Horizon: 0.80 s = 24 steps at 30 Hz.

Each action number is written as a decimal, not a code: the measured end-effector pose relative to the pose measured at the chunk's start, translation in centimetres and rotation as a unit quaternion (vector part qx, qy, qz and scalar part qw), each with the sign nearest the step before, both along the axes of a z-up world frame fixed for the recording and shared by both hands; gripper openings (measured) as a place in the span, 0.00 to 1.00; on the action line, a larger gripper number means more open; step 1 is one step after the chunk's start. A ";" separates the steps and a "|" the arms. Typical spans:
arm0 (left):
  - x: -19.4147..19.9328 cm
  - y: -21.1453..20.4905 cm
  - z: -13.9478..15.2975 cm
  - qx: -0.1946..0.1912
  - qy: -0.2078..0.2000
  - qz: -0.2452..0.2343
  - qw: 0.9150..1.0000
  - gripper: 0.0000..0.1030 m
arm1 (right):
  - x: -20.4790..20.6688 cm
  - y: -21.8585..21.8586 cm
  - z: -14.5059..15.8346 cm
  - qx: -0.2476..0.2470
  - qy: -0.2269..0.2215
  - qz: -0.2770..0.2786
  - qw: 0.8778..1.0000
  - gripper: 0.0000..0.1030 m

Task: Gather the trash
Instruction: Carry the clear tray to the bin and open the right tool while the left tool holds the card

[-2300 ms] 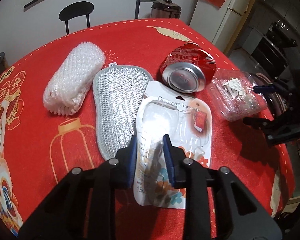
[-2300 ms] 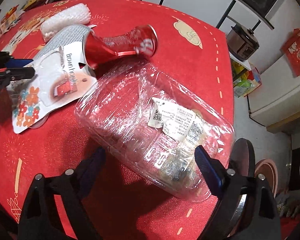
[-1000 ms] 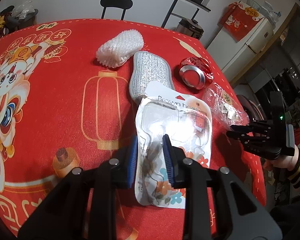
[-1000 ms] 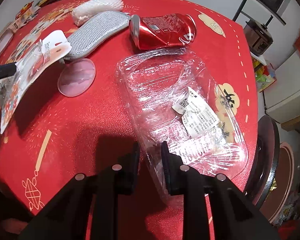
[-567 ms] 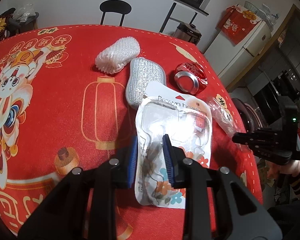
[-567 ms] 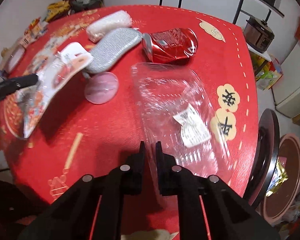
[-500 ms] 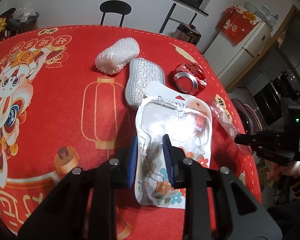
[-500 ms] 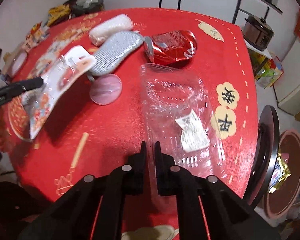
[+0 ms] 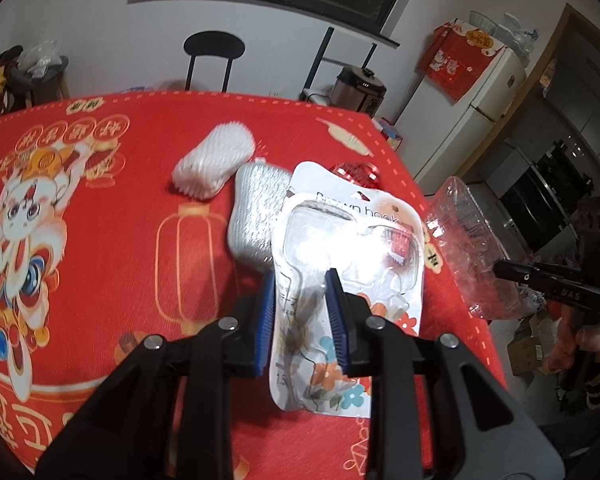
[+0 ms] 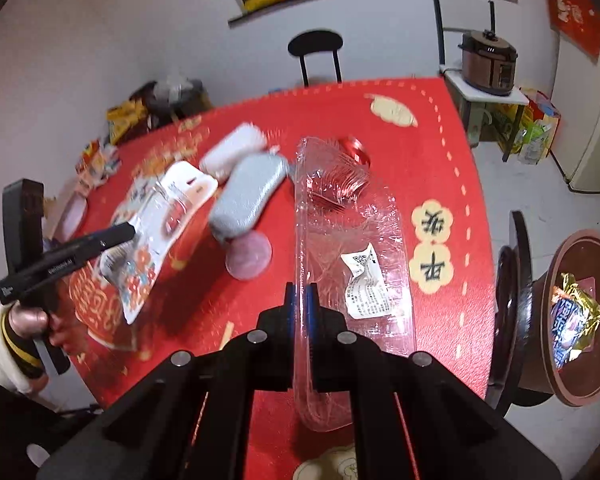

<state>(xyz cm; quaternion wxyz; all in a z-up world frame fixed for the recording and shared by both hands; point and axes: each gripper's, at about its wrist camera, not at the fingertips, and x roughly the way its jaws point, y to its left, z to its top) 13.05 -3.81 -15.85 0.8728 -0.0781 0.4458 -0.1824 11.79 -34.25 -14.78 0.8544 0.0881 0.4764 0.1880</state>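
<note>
Clear plastic tray (image 10: 356, 264) pinched by rim in right claw (image 10: 300, 300), pads nearly pressed together on the thin wall, tray lifted off the table (image 10: 440, 152) and tilted, paper label (image 10: 366, 284) stuck inside. Blister pack (image 9: 352, 264) w/ "hook" print clamped in left claw (image 9: 300, 292), jaws closed on its lower part, held above the table too. Both pieces airborne, neither binned yet.

Left on table: crushed red can (image 10: 354, 150), mostly hidden behind tray; grey scrub pad (image 10: 248, 196); white foam net roll (image 9: 214, 164); pink round disc (image 10: 249, 257).

Brown bin (image 10: 572, 320) on floor off right edge of table, foil wrapper already in it. Black chair (image 10: 514, 304) between table and bin.

Risks, est. only:
- tray grip = thin edge only; flimsy wall could flex and slip out mid-swing.
- tray long, could clip chair on way to bin.
- blister pack glossy, might slide in pads if tilted.
- motion blur in both views, so fast moves likely worsen both.
</note>
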 end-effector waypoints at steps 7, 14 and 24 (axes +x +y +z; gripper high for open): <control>0.7 -2.0 2.3 -0.008 -0.022 -0.010 1.000 0.27 | -0.2 -6.7 2.4 -0.010 -0.038 -0.071 0.997 0.07; 1.3 -4.6 3.8 -0.011 -0.036 -0.023 0.999 0.27 | -0.8 -18.0 1.1 -0.055 -0.019 -0.193 0.980 0.07; 1.1 -8.2 4.6 -0.006 -0.038 -0.052 0.998 0.27 | -1.7 -27.5 -1.8 -0.122 0.010 -0.301 0.946 0.34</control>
